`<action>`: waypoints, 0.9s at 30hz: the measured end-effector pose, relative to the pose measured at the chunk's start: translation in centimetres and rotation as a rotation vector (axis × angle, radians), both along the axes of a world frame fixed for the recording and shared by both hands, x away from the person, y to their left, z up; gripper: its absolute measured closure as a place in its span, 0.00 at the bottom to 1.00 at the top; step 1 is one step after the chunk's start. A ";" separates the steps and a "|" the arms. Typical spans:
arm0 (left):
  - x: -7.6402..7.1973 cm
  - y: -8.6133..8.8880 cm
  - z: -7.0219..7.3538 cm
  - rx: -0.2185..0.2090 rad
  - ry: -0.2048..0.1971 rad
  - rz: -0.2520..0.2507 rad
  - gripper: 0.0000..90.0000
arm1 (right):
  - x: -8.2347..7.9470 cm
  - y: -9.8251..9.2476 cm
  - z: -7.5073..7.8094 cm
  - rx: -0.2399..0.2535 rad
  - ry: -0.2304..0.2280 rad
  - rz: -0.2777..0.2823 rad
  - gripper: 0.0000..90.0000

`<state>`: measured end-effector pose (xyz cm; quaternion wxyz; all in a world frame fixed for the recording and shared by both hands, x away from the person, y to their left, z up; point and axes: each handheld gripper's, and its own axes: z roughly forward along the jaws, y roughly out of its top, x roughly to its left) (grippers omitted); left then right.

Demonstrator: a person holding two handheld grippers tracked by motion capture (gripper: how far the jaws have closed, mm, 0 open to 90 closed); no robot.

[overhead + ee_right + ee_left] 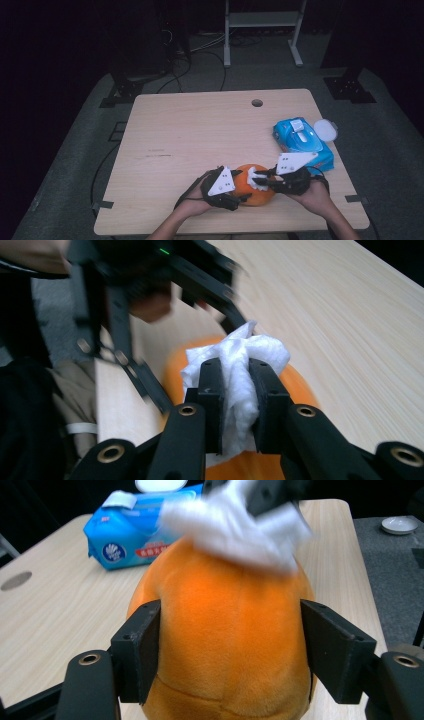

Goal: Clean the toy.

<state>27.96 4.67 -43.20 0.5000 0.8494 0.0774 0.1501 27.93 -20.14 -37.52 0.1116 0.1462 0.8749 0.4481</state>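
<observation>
High view first: nearest my edge of the tabletop [200, 130], my left gripper [231, 192] has its pads against both flanks of the orange plush toy [255, 192], narrowed onto it and pinning it to the wood. My right gripper [260, 179] is clamped nearly closed on a crumpled white wipe [256, 177], which lies pressed on top of the toy. Past the toy, on its far right, the blue wipes pack [302, 142] lies flat, its round white lid [325, 130] flipped open on the far side. Left gripper view gives the pack's front: a round blue-and-white logo and a red band with white writing too small for me to read. Farther beyond the toy, a round hole [257, 103] pierces the tabletop.
</observation>
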 end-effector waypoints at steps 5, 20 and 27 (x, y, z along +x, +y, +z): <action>0.4 0.4 -0.3 -0.024 0.036 0.001 0.31 | 0.7 -2.2 -1.1 0.025 0.044 -0.052 0.85; 1.6 2.1 -0.3 -0.014 0.094 0.039 0.30 | 0.4 -1.9 -1.4 -0.016 0.043 -0.040 0.85; 1.5 1.9 -0.4 -0.011 0.101 0.032 0.30 | 0.7 -2.2 -1.6 -0.005 0.060 -0.048 0.85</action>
